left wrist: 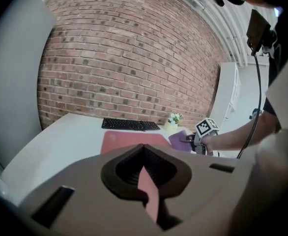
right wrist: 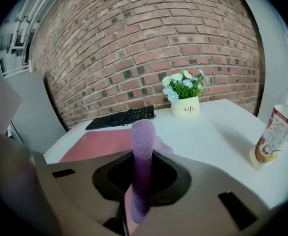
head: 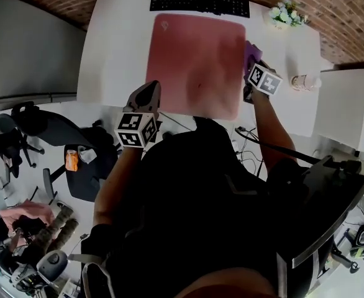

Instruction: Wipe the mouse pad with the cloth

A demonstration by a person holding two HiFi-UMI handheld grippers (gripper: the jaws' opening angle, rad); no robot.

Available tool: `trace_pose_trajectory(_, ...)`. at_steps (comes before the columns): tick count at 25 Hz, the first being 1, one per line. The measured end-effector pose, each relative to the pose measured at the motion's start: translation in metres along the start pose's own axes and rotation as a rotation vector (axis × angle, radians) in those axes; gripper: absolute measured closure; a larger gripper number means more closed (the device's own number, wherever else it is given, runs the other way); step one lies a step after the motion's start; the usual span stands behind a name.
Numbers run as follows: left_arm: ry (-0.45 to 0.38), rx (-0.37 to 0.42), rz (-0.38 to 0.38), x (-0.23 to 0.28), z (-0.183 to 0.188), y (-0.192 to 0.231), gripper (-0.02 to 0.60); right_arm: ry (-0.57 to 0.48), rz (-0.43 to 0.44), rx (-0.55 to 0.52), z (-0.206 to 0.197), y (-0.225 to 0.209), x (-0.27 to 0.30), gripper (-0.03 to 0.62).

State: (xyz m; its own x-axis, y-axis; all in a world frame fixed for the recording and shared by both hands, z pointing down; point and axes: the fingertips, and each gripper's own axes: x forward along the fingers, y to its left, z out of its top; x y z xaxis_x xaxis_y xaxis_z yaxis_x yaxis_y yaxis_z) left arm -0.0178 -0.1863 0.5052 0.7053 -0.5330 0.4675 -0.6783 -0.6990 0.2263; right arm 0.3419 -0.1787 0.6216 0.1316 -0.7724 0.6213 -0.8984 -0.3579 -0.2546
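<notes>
Here it is: a white flat-topped table (head: 117, 48), seen set against a brick wall (right wrist: 149, 48). A pink rectangular mouse pad with rounded corners (head: 194, 61) is laid flat across its middle. Just behind the pad, a black keyboard (head: 199, 2) is placed along the far edge. Off to the keyboard's right, a small white pot of white and blue flowers (head: 286, 14) is stood upright. Nearer and further right, a clear plastic bottle with a printed label (right wrist: 274, 136) is stood upright, well apart from the pad.
</notes>
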Motion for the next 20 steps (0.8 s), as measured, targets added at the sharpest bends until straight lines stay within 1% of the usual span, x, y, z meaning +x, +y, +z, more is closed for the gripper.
trace_pose_trajectory(5,0.010,0.001,0.026,0.000,0.003,0.005,0.578,0.065,0.032,-0.004,-0.025,0.010,0.022,0.534)
trace_pose_trajectory(11,0.008,-0.011,0.070,-0.008,0.003,0.014,0.578,0.102,0.067,-0.027,-0.037,0.034,0.038,0.534)
trace_pose_trajectory(14,0.000,-0.021,0.094,-0.013,0.003,0.019,0.578,0.110,0.079,-0.019,-0.040,0.039,0.044,0.534)
trace_pose_trajectory(20,-0.013,-0.050,0.128,-0.023,-0.001,0.024,0.578,0.132,0.108,-0.045,-0.039,0.055,0.051,0.534)
